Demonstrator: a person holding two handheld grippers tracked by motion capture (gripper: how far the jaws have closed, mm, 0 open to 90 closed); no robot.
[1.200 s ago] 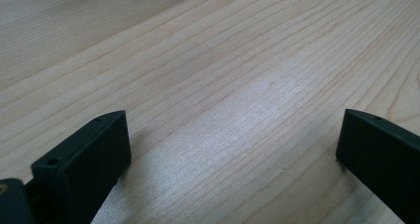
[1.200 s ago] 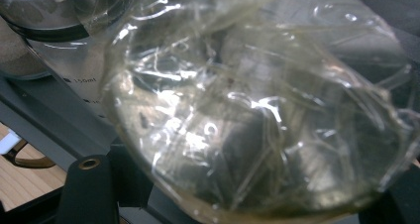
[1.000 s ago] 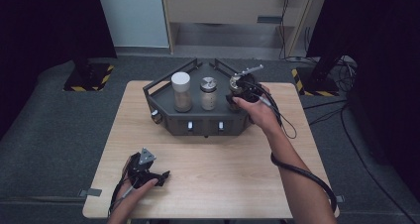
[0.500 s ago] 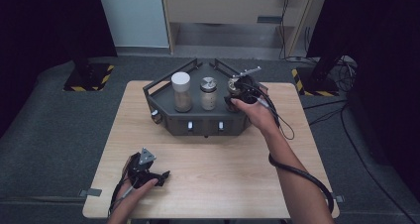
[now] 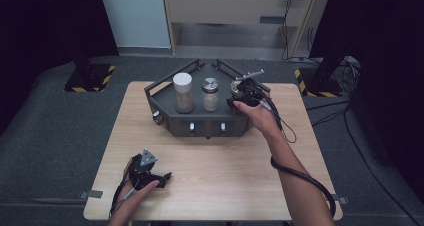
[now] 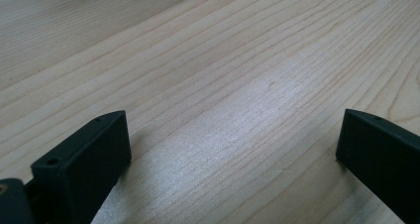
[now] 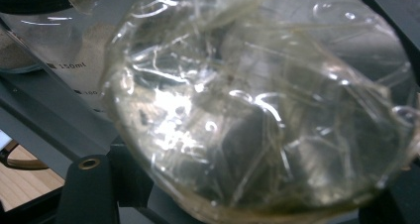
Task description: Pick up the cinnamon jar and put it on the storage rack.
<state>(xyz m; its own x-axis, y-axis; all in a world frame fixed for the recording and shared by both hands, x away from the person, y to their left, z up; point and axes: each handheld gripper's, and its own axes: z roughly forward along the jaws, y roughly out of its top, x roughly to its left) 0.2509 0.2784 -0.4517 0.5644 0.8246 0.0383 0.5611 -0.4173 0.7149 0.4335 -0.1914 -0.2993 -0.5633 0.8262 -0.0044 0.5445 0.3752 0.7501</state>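
From the high view we see the light wooden bench (image 5: 215, 186) with a dark grey angular metal rack (image 5: 200, 118) standing on its far half. On the rack stand three containers in a row: a tall clear jar with a white lid (image 5: 183, 92) holding sandy powder, a shorter clear jar with a silver lid (image 5: 210, 94) in the middle, and a third jar, covered with crinkled clear film (image 5: 237, 90), at the right end. The right claw (image 5: 242, 93) is at this third jar, with the hand behind it and a black cable (image 5: 300, 176) running down along the forearm. From above we cannot see how the jaws meet the jar.

The right gripper view gives what the high view hides: the crinkled film top (image 7: 257, 105) is very close and fills the space between the two black jaws, one low at the left and one at the right edge. The jaws are closed in on the film-covered jar and hold it. Behind it we see a glass wall with printed volume marks and sandy powder.

The left claw (image 5: 159, 177) rests low on the near left part of the bench, well apart from the rack. In the left gripper view its jaws stand wide open, with bare wood grain (image 6: 223, 110) between them.
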